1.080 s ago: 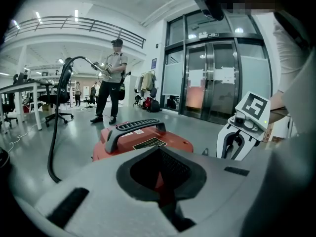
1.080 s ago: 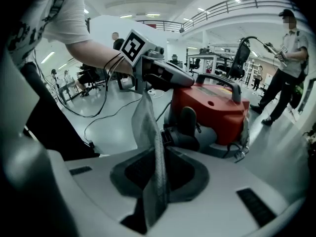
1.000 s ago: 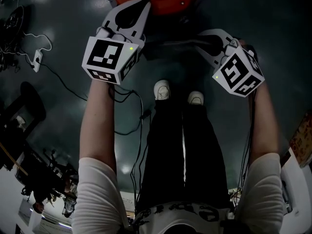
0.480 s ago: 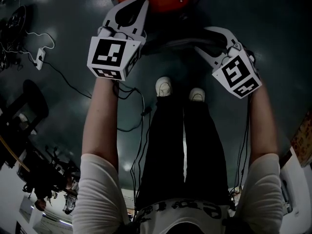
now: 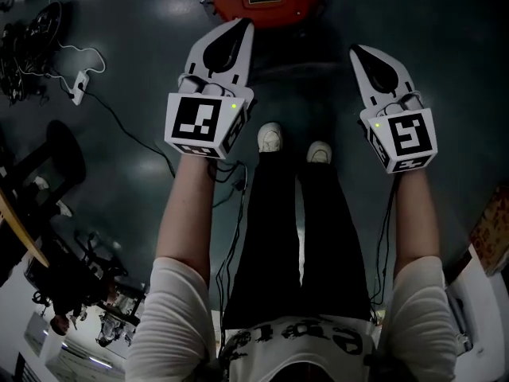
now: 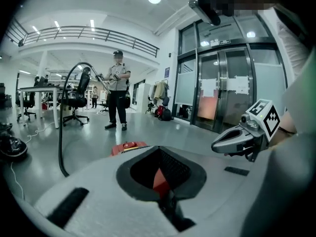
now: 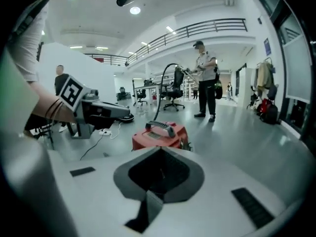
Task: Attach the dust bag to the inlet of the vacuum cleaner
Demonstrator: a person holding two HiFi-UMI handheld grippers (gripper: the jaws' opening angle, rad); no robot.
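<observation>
The red vacuum cleaner (image 5: 266,2) stands on the dark floor just beyond both grippers; it also shows low in the left gripper view as the vacuum cleaner (image 6: 129,146) and, with its grey handle, in the right gripper view as the vacuum cleaner (image 7: 160,132). My left gripper (image 5: 241,27) hangs above its near left side, jaws together, empty. My right gripper (image 5: 359,51) hangs to the right; its jaws have just been closing and stand shut with nothing between them. No dust bag shows in any view, and I cannot make out the inlet.
Cables and a white power strip (image 5: 79,84) lie on the floor at left. My shoes (image 5: 270,138) stand under the grippers. A person (image 6: 117,90) holding a black hose (image 6: 61,132) stands farther off, near office chairs. Glass doors (image 6: 222,98) close the right side.
Both grippers have risen off the vacuum cleaner. The right one rolled, its marker cube now facing up. A dark curved bar that lay between the gripper tips is no longer seen.
</observation>
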